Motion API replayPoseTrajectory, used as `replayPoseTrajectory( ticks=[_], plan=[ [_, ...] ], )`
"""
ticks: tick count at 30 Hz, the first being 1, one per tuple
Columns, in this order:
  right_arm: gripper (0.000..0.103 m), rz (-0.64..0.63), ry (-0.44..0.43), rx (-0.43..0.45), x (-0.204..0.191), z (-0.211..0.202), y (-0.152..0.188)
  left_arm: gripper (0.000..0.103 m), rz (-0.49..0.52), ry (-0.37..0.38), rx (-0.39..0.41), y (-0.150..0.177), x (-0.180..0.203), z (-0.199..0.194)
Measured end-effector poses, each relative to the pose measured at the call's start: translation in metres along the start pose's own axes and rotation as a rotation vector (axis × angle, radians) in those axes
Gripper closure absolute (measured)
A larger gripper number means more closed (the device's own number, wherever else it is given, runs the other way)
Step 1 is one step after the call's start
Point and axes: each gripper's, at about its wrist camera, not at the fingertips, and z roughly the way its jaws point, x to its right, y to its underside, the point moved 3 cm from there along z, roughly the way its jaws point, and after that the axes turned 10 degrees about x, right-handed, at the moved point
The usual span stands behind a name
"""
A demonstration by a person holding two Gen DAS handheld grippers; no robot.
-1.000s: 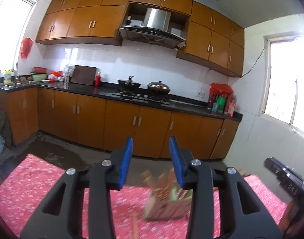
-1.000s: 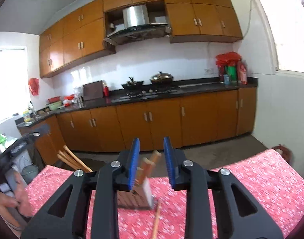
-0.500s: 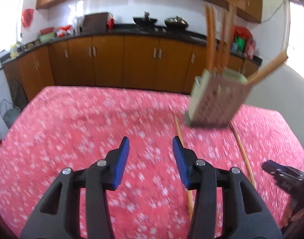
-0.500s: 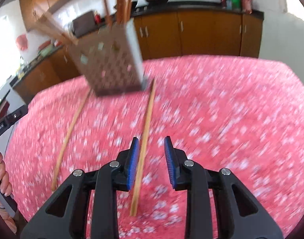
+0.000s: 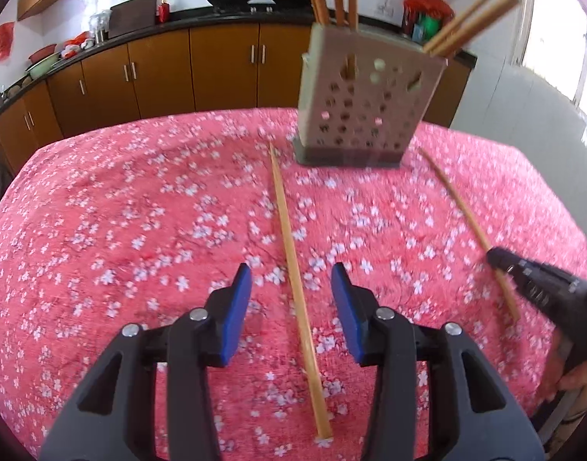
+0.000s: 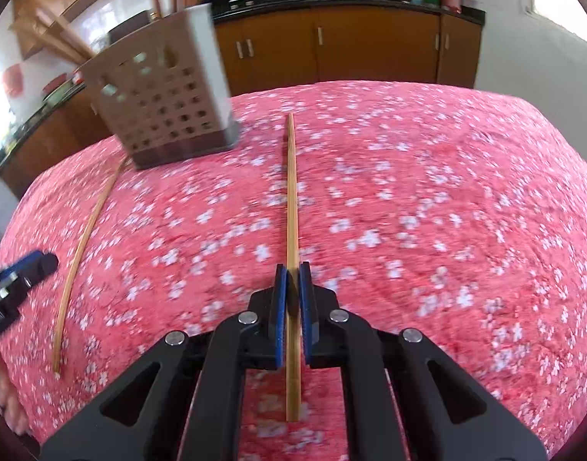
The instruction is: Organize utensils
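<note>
A perforated grey utensil holder (image 5: 366, 100) with several wooden chopsticks in it stands at the far side of the pink floral tablecloth; it also shows in the right wrist view (image 6: 166, 100). Two loose chopsticks lie on the cloth. My left gripper (image 5: 291, 299) is open, its jaws on either side of one chopstick (image 5: 293, 246), just above it. My right gripper (image 6: 292, 292) is shut on the other chopstick (image 6: 291, 199), which still lies along the cloth. In the left wrist view that chopstick (image 5: 466, 223) and the right gripper's tip (image 5: 524, 269) show at the right.
The table's pink floral cloth (image 5: 120, 230) fills the foreground. Behind it run brown kitchen cabinets (image 5: 159, 65) with a dark counter, pots and bottles. A window is at the right. The left gripper's tip (image 6: 20, 272) shows at the left of the right wrist view.
Both grippers have tilted down from the kitchen view and come low over the table. The right gripper has closed on its chopstick; the left now straddles the other one.
</note>
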Motion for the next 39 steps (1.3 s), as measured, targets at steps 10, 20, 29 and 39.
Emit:
replayPoseTrajectory(
  ticks=[10, 20, 29, 39],
  plan=[
    [0.095, -0.032, 0.0, 0.008, -0.001, 0.002, -0.003, 0.095, 0.011, -0.095, -0.06, 0.002, -0.015, 0.02],
    [0.095, -0.059, 0.059, 0.021, 0.009, 0.026, -0.02, 0.09, -0.057, -0.171, -0.034, -0.012, -0.068, 0.025],
    [0.095, -0.049, 0.054, 0.021, 0.01, 0.028, -0.021, 0.09, -0.078, -0.156, -0.034, -0.013, -0.074, 0.032],
    [0.095, -0.04, 0.049, 0.022, 0.012, 0.028, -0.021, 0.09, -0.09, -0.148, -0.033, -0.013, -0.076, 0.029]
  ],
)
